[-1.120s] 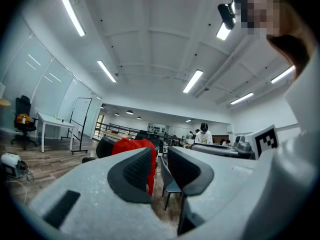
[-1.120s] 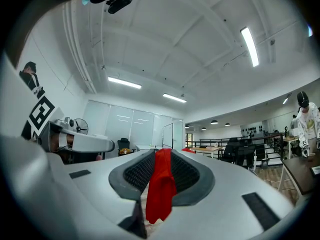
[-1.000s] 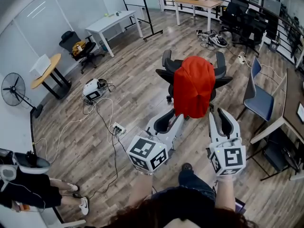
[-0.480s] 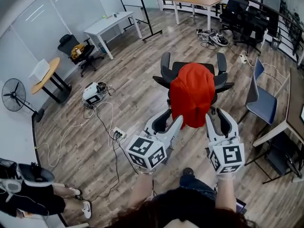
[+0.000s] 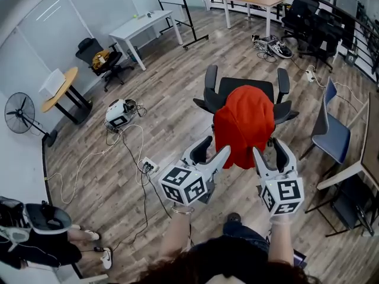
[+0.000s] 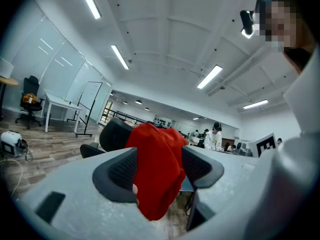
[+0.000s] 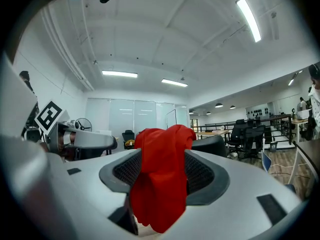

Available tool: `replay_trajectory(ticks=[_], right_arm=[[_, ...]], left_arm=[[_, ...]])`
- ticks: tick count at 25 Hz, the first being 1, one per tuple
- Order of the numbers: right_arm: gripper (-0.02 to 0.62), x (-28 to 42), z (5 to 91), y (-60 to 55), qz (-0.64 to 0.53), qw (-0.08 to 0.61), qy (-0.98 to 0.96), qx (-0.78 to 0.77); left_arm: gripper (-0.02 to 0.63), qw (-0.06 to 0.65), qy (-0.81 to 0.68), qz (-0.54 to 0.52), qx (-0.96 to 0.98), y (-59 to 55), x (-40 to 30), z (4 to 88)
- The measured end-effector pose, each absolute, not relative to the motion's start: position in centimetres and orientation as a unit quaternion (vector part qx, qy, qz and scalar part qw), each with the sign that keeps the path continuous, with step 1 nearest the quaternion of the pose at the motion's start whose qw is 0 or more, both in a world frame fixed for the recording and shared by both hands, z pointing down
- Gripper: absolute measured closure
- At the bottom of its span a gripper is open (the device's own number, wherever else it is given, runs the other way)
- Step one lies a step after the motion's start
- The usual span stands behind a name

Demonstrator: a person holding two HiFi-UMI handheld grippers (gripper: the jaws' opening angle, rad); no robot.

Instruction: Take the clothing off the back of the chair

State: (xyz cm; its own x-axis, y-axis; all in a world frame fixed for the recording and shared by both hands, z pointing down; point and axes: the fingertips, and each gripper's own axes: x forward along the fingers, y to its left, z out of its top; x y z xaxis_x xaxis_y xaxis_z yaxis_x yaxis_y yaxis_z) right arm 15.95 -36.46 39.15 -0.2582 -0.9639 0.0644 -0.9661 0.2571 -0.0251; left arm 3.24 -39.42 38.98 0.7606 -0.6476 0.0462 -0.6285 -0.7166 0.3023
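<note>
A red piece of clothing (image 5: 244, 123) hangs over the back of a black office chair (image 5: 211, 81) in the middle of the room. My left gripper (image 5: 215, 149) is just short of the cloth's lower left edge, and its jaws are opening. My right gripper (image 5: 271, 150) is at the lower right edge, with its jaws opening too. In the left gripper view the red clothing (image 6: 156, 176) shows in the gap of the left gripper (image 6: 160, 168), ahead of the pads and not pressed. The right gripper view shows the red clothing (image 7: 161, 184) the same way, framed by the right gripper (image 7: 162, 176).
A blue chair (image 5: 331, 138) and a desk edge (image 5: 349, 170) stand close on the right. Cables and a power strip (image 5: 147, 165) lie on the wood floor at left. A person (image 5: 35, 232) is at the lower left. Tables (image 5: 148, 25), a fan (image 5: 21, 112) and more black chairs (image 5: 308, 16) stand further off.
Both grippers have come nearer to the chair and now reach the lower edge of the red clothing. Their jaws stand wider than before.
</note>
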Motion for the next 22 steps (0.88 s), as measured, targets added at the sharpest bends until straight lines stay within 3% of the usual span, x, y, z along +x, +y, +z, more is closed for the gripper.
replay_trajectory(ticks=[12, 18, 22], right_arm=[[0.305, 16.1, 42.8, -40.3, 0.102, 0.016, -0.812, 0.574], [0.305, 15.7, 43.1, -42.1, 0.102, 0.020, -0.821, 0.562], [0.377, 15.4, 43.0, -42.8, 0.099, 0.025, -0.832, 0.545]], left_arm=[[0.229, 0.229, -0.302, -0.032, 0.925, -44.1, 5.7, 42.4], [0.225, 0.270, -0.267, -0.040, 0.924, -45.5, 7.5, 43.1], [0.264, 0.280, -0.245, -0.049, 0.927, -45.5, 8.7, 42.8]])
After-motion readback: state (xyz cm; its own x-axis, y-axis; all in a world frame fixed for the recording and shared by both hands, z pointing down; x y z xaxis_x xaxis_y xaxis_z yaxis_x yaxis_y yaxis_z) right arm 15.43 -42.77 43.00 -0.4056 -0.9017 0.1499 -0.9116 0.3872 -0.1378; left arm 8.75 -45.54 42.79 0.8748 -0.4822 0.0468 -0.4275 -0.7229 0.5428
